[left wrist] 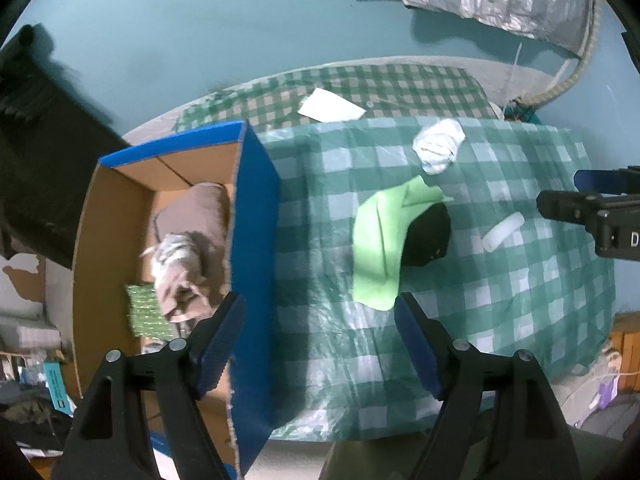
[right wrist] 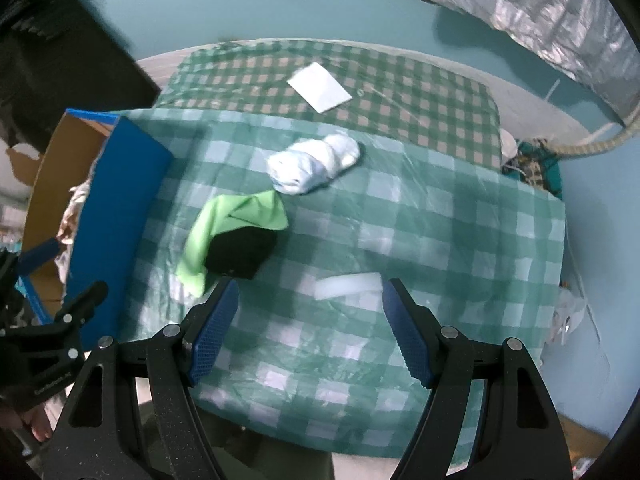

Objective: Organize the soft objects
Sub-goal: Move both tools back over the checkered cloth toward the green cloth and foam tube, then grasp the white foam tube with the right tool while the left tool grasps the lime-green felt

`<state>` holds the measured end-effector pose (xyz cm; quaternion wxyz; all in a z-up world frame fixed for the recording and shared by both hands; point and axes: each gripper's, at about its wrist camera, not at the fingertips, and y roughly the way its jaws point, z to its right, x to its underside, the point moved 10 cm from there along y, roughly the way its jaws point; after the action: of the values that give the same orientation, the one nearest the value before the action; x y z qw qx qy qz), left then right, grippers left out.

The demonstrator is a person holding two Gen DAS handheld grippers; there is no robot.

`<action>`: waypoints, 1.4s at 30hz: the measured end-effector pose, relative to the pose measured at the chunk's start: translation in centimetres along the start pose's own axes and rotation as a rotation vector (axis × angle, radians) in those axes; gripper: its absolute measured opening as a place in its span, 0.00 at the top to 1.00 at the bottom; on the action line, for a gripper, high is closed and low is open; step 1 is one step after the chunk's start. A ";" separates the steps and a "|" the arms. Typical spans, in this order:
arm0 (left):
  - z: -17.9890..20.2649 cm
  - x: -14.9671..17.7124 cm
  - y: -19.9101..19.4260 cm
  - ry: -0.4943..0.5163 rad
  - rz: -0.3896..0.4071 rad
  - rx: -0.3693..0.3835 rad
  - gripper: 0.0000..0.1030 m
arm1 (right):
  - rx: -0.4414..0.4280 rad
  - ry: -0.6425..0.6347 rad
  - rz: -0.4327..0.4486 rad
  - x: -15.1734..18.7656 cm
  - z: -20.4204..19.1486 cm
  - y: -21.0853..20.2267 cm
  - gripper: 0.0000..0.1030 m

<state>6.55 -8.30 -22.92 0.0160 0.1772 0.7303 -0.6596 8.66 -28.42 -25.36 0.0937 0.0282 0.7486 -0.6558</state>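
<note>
- The left tongs (left wrist: 320,344) stand wide apart with nothing between them, above the blue box's (left wrist: 256,248) wall.
- The right tongs (right wrist: 310,332) gape empty over the checked tabletop (right wrist: 440,240).
- A green cloth (left wrist: 376,248) lies touching a black bundle (left wrist: 428,236); a white bundle (left wrist: 438,150) lies nearby.
- Brown cloth (left wrist: 192,240) sits inside the box.

One blue box (left wrist: 256,216) – on the checked cloth (left wrist: 500,300): one green cloth (left wrist: 376,248), one black bundle (left wrist: 428,236), one white bundle (left wrist: 438,150).
</note>
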 end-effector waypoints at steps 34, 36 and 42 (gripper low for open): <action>3.7 -0.1 8.1 0.037 -0.080 0.030 0.22 | -0.083 0.552 -0.222 2.8 6.8 10.8 0.27; 3.6 -0.1 8.5 0.030 -0.089 0.030 0.22 | -0.081 0.547 -0.226 2.6 6.4 11.1 0.27; 3.4 0.3 8.9 0.038 -0.110 0.034 0.21 | -0.061 0.528 -0.241 2.3 5.7 12.1 0.36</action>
<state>8.07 -10.94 -32.00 -0.0370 0.1495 0.7277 -0.6684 9.00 -32.51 -38.31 -0.1821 0.1059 0.7644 -0.6093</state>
